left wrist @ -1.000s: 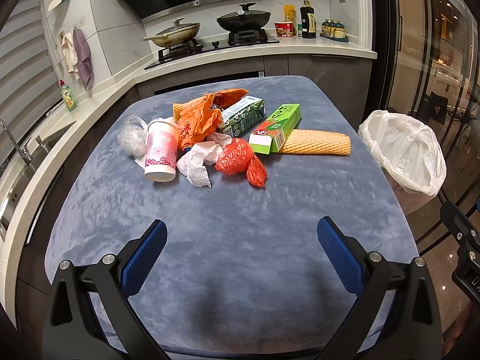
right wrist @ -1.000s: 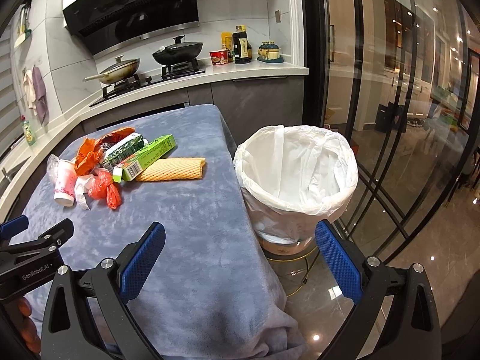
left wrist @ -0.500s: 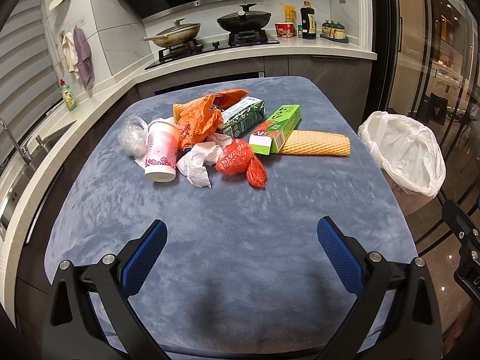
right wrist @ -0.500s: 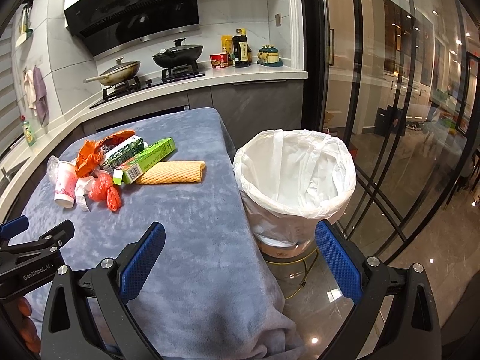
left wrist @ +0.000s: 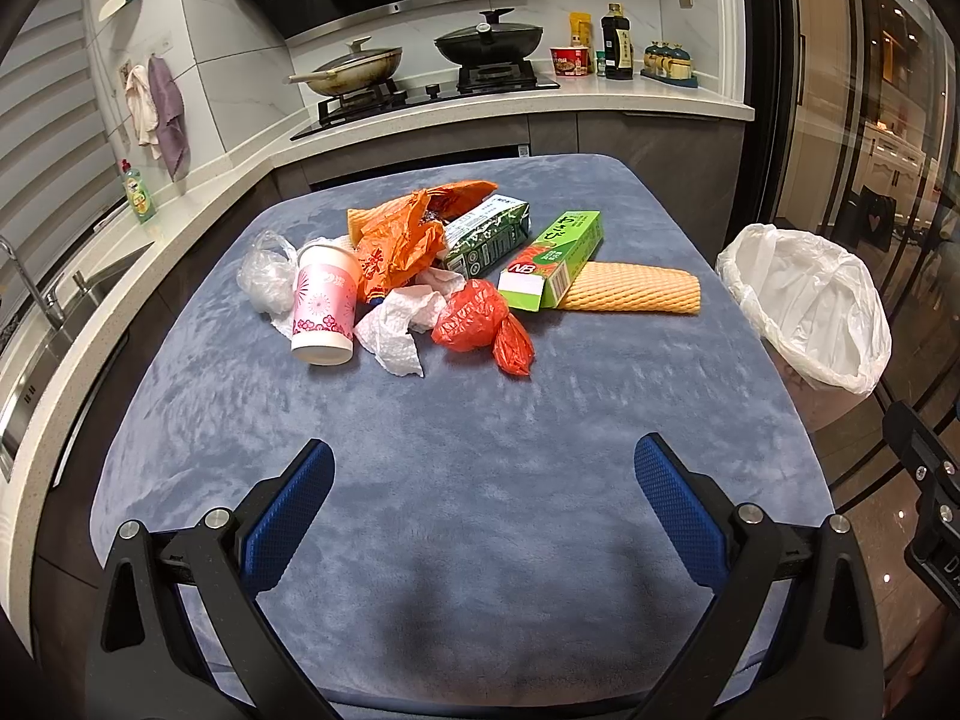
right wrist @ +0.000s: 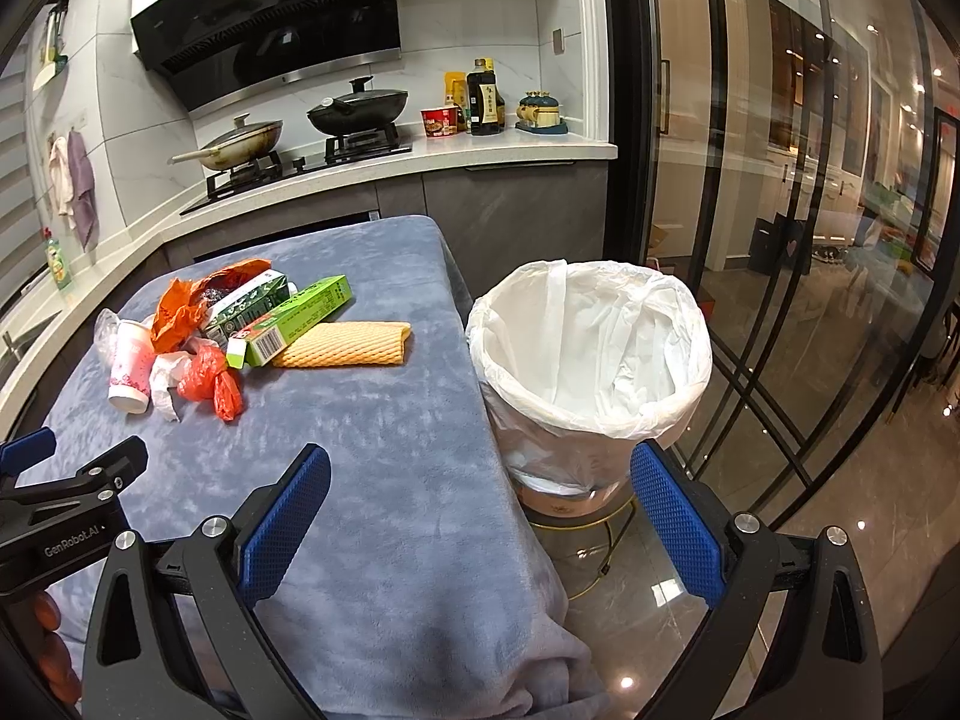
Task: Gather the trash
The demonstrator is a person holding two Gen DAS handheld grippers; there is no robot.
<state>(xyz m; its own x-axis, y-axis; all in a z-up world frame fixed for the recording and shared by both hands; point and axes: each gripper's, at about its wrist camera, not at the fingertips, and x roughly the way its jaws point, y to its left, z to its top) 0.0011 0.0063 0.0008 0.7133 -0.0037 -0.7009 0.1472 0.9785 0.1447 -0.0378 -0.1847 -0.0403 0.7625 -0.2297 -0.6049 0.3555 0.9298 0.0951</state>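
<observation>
Left wrist view: the left gripper (left wrist: 483, 489) has its fingers spread wide and empty; the trash pile (left wrist: 444, 276) lies ahead of them on the bench (left wrist: 480, 432), untouched.

Right wrist view: the right gripper (right wrist: 480, 507) also gapes empty. The lined bin (right wrist: 591, 360) just ahead looks empty, so nothing appears collected yet.

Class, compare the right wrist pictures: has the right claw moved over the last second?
Yes, slightly. The lined bin sits a little higher and farther left in the right wrist view, so the right claw has drifted rightward and downward relative to it.
</observation>
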